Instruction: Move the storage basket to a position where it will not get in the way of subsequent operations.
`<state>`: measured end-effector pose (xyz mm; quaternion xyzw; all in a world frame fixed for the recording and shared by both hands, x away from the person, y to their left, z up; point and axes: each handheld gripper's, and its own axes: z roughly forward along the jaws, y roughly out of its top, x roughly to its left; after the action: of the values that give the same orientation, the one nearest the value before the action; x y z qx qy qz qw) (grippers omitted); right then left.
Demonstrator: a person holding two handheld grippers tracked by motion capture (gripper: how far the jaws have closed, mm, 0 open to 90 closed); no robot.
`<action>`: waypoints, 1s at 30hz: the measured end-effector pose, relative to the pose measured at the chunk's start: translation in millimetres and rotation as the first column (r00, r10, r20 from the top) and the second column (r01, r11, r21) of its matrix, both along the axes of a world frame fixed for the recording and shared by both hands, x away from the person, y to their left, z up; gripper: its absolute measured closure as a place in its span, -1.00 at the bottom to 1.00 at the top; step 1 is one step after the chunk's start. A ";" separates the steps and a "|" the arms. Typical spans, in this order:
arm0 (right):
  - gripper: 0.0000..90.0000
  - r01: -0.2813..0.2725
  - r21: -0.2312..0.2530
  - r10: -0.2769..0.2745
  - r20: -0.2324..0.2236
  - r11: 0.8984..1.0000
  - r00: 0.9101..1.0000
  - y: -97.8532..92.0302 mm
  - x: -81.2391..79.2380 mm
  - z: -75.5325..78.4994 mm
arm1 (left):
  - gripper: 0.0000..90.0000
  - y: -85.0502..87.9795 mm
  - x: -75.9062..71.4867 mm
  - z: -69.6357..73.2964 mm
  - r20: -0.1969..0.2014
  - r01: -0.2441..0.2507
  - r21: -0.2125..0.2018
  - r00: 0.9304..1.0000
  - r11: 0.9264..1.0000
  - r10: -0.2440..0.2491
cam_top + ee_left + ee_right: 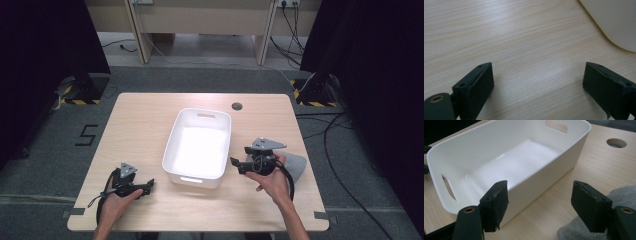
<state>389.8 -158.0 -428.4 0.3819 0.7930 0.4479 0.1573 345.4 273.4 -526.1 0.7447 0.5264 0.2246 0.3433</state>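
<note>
Both tools sit released from where I'm watching: on my left tool the two black jaws stand wide apart with bare wood grain between them, and on my right tool the jaws are spread just as wide with nothing caught in the gap. From the high view, the left tool rests low on the tabletop near the front left, held in the left hand, its jaws aimed toward the near left corner of the white bin; I see that same rounded corner of the bin in the upper right of the left gripper view, apart from the jaws and not between them. The right tool is held up by the right hand just beside the bin's right wall, jaws pointing at it. In the right gripper view the bin lies ahead and to the left of the jaws, its long side wall running past the left jaw, its inside bare, a handle slot cut in each end. A grey cloth lies beside the right jaw, and from above the cloth lies on the tabletop under and behind my right hand. A round hole sits in the tabletop beyond the bin's far right corner.
</note>
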 end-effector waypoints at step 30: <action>-0.47 -0.057 -0.014 0.055 -0.121 0.998 0.991 61.2 -21.1 -18.2 | -0.80 0.0 0.0 0.0 0.000 0.000 0.000 1.000 1.000 0.000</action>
<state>368.7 -96.9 -446.6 0.3843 0.8154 0.4213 0.0998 345.4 273.4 -526.1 0.7447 0.5265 0.2243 0.3432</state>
